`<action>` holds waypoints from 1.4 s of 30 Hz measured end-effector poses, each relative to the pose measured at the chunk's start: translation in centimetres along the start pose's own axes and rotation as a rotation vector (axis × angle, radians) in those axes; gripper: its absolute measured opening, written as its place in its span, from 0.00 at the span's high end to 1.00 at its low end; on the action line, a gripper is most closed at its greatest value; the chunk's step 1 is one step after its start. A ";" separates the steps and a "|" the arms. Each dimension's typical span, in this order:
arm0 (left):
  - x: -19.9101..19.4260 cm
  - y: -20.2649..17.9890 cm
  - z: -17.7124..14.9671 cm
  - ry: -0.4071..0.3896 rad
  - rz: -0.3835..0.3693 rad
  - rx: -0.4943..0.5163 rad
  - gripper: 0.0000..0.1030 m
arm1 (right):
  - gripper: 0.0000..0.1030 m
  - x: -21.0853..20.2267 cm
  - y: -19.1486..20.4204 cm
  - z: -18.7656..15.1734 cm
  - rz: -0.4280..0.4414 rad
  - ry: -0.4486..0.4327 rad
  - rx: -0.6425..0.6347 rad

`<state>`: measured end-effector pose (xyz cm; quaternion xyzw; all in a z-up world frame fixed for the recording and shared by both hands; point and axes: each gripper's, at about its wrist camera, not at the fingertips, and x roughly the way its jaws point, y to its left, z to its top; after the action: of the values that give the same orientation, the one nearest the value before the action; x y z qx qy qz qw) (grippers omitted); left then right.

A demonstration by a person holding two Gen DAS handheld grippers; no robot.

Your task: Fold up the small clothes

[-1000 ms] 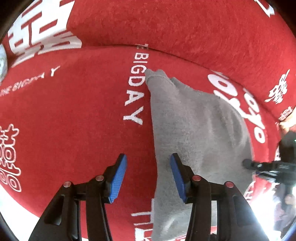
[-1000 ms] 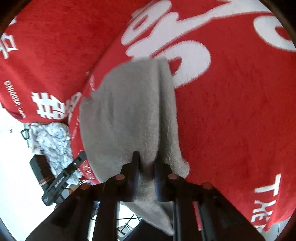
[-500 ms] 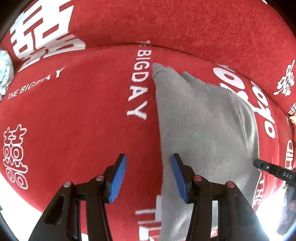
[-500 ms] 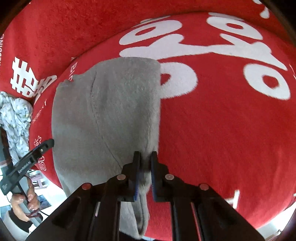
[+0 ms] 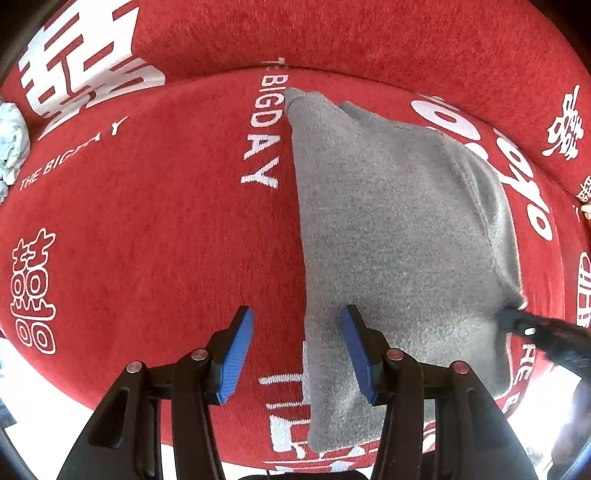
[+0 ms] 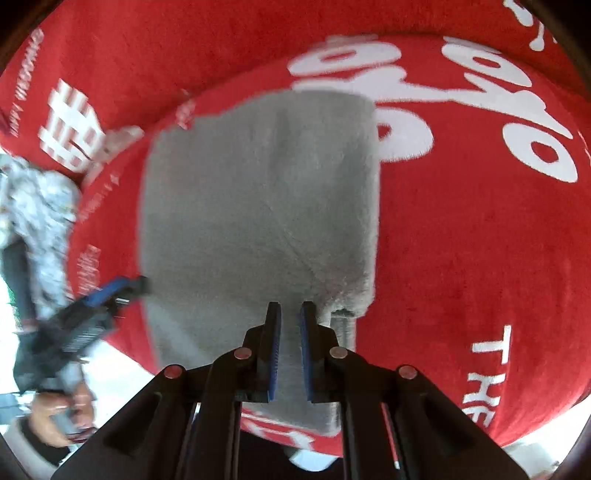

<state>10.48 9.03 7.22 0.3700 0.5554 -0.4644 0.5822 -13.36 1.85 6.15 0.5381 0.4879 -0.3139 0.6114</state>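
A small grey fleece garment [image 5: 399, 236] lies folded flat on a red cloth with white lettering [image 5: 147, 221]. It also shows in the right wrist view [image 6: 258, 206]. My left gripper [image 5: 297, 343] is open and empty, straddling the garment's left edge near the front. My right gripper [image 6: 290, 321] sits over the garment's near right part with its jaws a narrow gap apart and grey cloth showing between them. Its tip [image 5: 513, 321] shows in the left wrist view at the garment's right edge.
A crumpled pale patterned cloth [image 6: 40, 206] lies at the left beyond the red surface, and also shows in the left wrist view [image 5: 11, 147]. The red surface's front edge [image 5: 184, 424] is close below the grippers. A red backrest [image 5: 332, 33] rises behind.
The right gripper has laid the held part down flat and its jaws have parted slightly. The left gripper has shifted a little and stays open at the garment's left edge.
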 end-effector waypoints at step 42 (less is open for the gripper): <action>-0.7 -0.7 0.3 0.047 0.024 0.036 0.49 | 0.90 -3.4 -1.8 -0.9 -0.019 0.012 0.138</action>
<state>9.97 8.64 8.00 0.3978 0.5561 -0.4585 0.5677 -16.30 1.86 8.74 0.5762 0.4738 -0.3494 0.5670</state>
